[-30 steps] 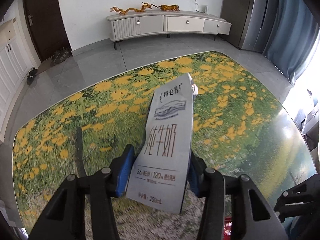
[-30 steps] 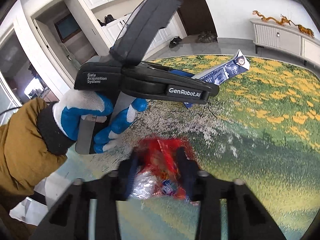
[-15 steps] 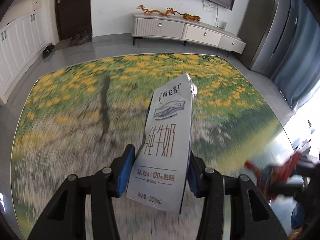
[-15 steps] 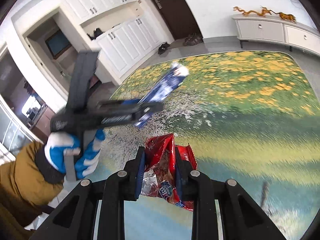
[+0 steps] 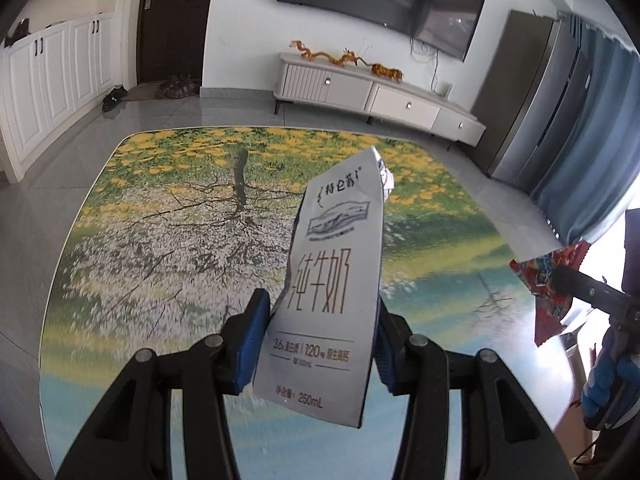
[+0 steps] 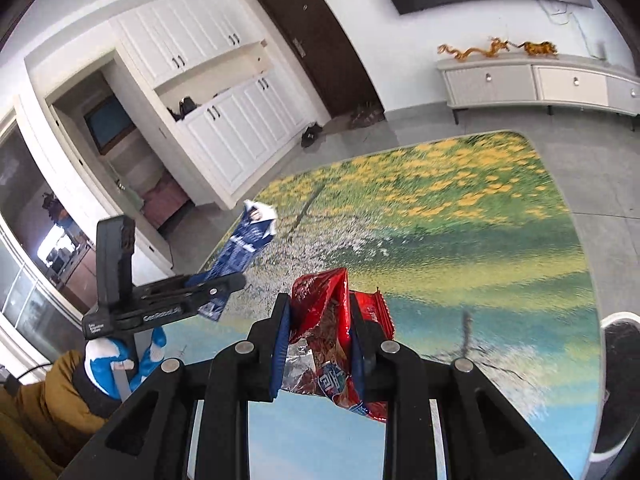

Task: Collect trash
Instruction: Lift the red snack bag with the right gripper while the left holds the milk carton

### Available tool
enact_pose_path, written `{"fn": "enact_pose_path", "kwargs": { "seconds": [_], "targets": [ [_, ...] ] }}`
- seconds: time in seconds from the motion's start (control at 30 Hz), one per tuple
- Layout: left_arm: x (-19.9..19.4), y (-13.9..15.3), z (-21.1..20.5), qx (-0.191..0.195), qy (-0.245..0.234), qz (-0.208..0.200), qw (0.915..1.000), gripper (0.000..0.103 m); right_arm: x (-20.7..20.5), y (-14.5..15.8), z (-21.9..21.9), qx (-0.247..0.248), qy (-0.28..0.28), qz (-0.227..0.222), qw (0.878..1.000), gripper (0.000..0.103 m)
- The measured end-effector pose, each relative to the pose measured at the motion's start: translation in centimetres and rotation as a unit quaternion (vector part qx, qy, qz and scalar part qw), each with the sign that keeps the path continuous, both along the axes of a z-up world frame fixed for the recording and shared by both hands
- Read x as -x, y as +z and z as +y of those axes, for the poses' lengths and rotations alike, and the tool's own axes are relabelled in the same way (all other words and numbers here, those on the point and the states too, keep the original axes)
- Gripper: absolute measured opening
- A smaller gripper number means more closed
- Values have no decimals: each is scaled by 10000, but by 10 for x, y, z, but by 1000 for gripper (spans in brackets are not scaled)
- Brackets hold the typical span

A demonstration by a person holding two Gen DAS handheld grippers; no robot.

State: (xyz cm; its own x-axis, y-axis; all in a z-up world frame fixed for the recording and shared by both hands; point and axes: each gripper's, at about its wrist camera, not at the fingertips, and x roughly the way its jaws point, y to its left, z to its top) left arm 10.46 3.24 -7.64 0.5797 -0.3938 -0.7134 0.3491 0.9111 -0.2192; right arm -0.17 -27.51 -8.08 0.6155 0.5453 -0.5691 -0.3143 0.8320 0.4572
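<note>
With your left gripper (image 5: 316,344) clamped on the milk carton (image 5: 328,300) and your right gripper (image 6: 320,340) pinching the red snack wrapper (image 6: 328,332), both held above the flowered table (image 5: 160,240), the slick crumpled foil could slip free and drop back onto it.

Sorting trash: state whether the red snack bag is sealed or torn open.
Torn open: the red snack bag gapes at its top, silver lining showing, pinched in the right tongs.

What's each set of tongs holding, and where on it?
Left tongs: milk carton, clamped across its lower end. Right tongs: red snack wrapper, pinched around its crumpled middle.
</note>
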Motion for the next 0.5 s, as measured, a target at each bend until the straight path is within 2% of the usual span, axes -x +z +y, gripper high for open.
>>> {"fn": "enact_pose_path", "kwargs": {
  "seconds": [0.27,0.5],
  "targets": [
    [28,5,-6,150,-18,-14,9999,45,26,16,-24,-77,-335,-205,9992,24],
    [38,1,-14,229,-76,50,9997,45,34,3,-34,15,-452,-60,9990,23]
  ]
}}
